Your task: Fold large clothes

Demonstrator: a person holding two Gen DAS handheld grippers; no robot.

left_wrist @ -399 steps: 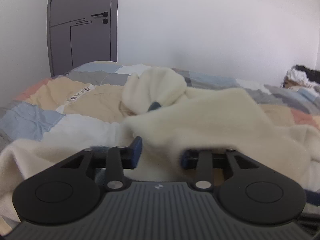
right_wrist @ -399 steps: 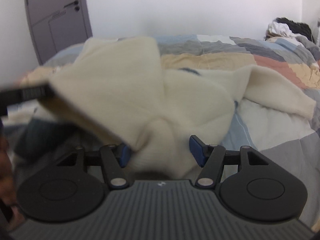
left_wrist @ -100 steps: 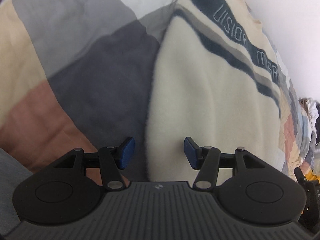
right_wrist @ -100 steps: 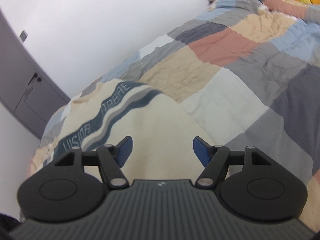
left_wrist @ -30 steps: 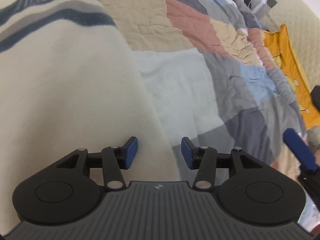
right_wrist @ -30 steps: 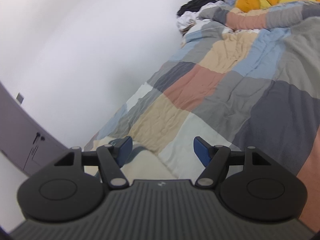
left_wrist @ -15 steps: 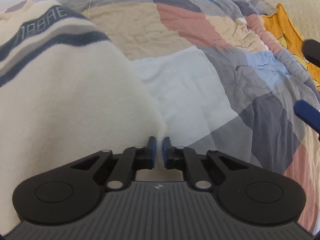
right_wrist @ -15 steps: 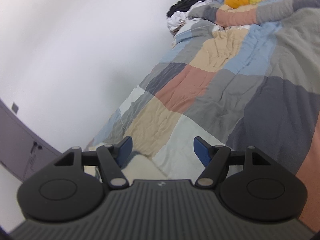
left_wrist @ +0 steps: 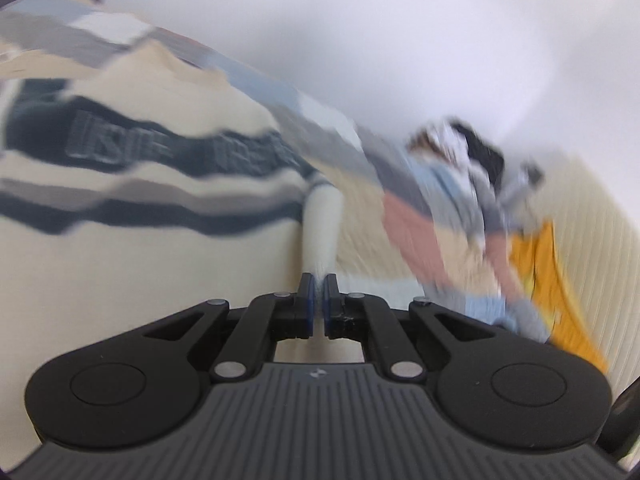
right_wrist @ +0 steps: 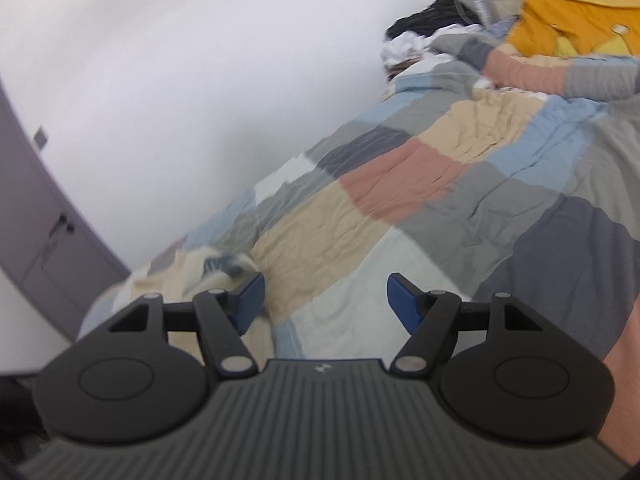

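A cream sweater (left_wrist: 132,256) with dark and grey chest stripes and lettering lies on the patchwork quilt (left_wrist: 416,224), blurred by motion. My left gripper (left_wrist: 319,280) is shut on a cream fold of that sweater, which rises as a narrow ridge just ahead of the pads. In the right wrist view a bunched part of the sweater (right_wrist: 216,270) shows beside the left finger (right_wrist: 250,296). My right gripper (right_wrist: 325,298) stands open above the quilt (right_wrist: 400,200) with nothing between its fingers.
A pile of dark and white clothes (right_wrist: 424,36) and an orange garment (right_wrist: 568,20) lie at the far end of the bed by a white wall. A grey door (right_wrist: 36,236) stands at the left. A quilted cream headboard (left_wrist: 592,224) rises behind the orange garment (left_wrist: 548,272).
My left gripper shut on the sweater's edge, then swung up and across with the fold; its view now faces the striped chest. The right gripper rolled slightly and stayed open.
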